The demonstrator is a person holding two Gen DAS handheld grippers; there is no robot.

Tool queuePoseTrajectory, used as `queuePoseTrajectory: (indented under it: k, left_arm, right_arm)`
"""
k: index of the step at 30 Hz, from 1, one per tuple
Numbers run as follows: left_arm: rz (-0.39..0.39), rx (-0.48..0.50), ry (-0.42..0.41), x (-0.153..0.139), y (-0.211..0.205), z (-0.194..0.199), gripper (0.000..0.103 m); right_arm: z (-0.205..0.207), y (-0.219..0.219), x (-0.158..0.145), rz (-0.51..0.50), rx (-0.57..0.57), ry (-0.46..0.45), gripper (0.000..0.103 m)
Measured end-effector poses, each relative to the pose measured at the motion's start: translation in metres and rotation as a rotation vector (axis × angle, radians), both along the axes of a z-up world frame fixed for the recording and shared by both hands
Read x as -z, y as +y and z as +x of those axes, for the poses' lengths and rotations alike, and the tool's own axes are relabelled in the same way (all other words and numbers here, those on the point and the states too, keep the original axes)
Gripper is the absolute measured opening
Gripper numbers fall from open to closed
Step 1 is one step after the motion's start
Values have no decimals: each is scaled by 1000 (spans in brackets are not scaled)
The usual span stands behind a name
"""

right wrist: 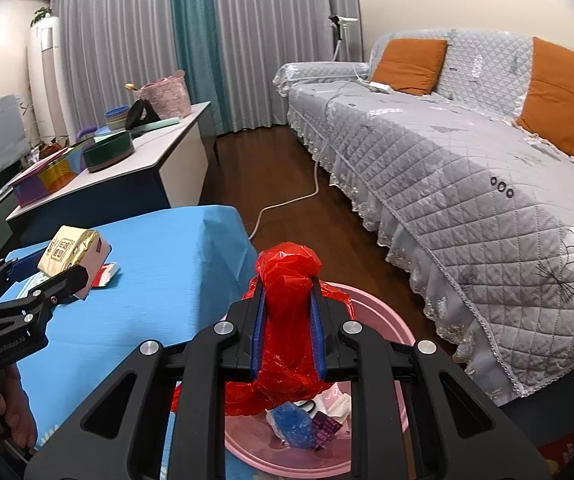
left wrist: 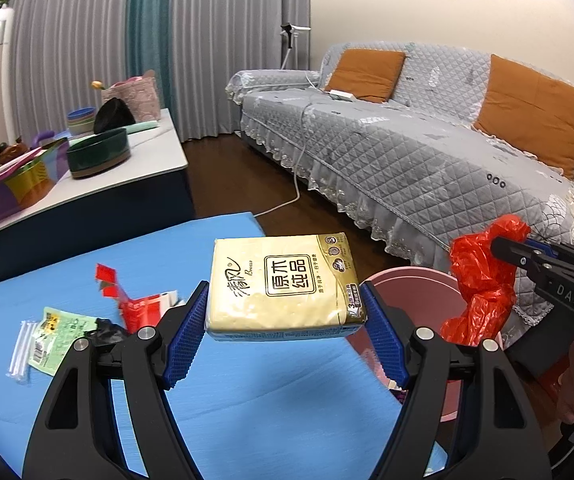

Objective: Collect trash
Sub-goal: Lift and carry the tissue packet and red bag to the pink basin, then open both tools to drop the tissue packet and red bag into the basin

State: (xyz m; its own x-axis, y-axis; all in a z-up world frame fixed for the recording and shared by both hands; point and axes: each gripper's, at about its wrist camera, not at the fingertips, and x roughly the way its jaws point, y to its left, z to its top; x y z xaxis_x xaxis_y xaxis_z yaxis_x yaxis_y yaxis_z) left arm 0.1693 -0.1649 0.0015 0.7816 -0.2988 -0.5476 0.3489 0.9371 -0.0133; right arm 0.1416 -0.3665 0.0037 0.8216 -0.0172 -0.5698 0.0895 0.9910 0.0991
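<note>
My left gripper (left wrist: 285, 304) is shut on a cream tissue pack (left wrist: 285, 280) and holds it above the right edge of the blue table (left wrist: 247, 392); the pack also shows in the right wrist view (right wrist: 69, 250). My right gripper (right wrist: 289, 312) is shut on a crumpled red plastic bag (right wrist: 287, 280) and holds it over the pink bin (right wrist: 383, 320), which has trash inside. The bag (left wrist: 483, 276) and bin (left wrist: 411, 292) also show in the left wrist view. A red wrapper (left wrist: 139, 308), a green packet (left wrist: 59, 332) and white straws (left wrist: 21, 350) lie on the table.
A grey quilted sofa (right wrist: 467, 168) with orange cushions stands at the right. A white side cabinet (left wrist: 99, 184) at the left carries a green bowl (left wrist: 99, 152) and boxes. A white cable (right wrist: 287, 200) runs across the dark wood floor.
</note>
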Motion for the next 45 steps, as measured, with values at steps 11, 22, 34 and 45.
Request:
queuePoseTrajectory:
  k: [11,22,34,45]
  left_arm:
    - [-24,73,16,-1,-35,-1,71]
    - [-55,164,60,0,-69,0,71]
    - [-83,231,109,2,-87,2,76]
    - [-79,172,84,-6,-53,2,76]
  right_arm:
    - [-6,-22,4,-19,53,29,20]
    - [-10,-42,15,-36,96,69,20]
    - [-12,-62,20,6,134,91,51]
    - [-3,-42,10,24,125,62,51]
